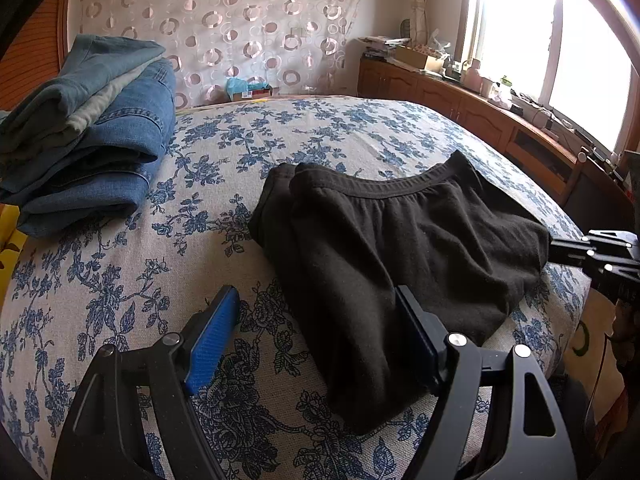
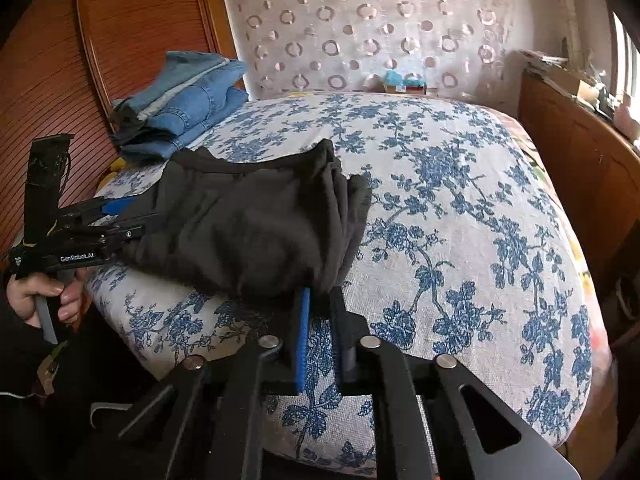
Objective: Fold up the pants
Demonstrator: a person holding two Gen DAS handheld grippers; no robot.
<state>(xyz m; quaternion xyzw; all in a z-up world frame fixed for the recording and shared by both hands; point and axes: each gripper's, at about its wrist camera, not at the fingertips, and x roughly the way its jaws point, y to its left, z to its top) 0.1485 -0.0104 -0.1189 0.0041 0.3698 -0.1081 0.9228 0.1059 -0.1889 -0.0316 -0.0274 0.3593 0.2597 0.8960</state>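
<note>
Presently the black pants (image 1: 400,232) lie folded in a thick bundle near the bed's front edge, towards its front right corner as the left wrist view has it, elastic waistband facing the far side.

Right gripper (image 2: 320,304): jaws pressed nearly together, pinching the near hem of the pants between the blue pad and its opposite finger. No earlier picture is to hand for comparison.

Left gripper (image 1: 316,320): jaws spread wide, straddling the other end of the bundle. One finger rests against the black cloth; the blue-padded finger (image 1: 212,340) stands over bare bedspread, apart from the fabric. Nothing is gripped. A hand (image 2: 44,296) holds this gripper's handle, seen in the right wrist view.

Bed (image 1: 120,280): covered in a pale spread with a blue floral print. A stack of folded jeans (image 1: 92,132) sits at the far left corner, well apart from the pants.

Room: a circle-patterned curtain (image 1: 224,20) hangs behind the bed; a wooden cabinet (image 1: 460,108) cluttered with small items runs beneath a bright window (image 1: 540,40).
</note>
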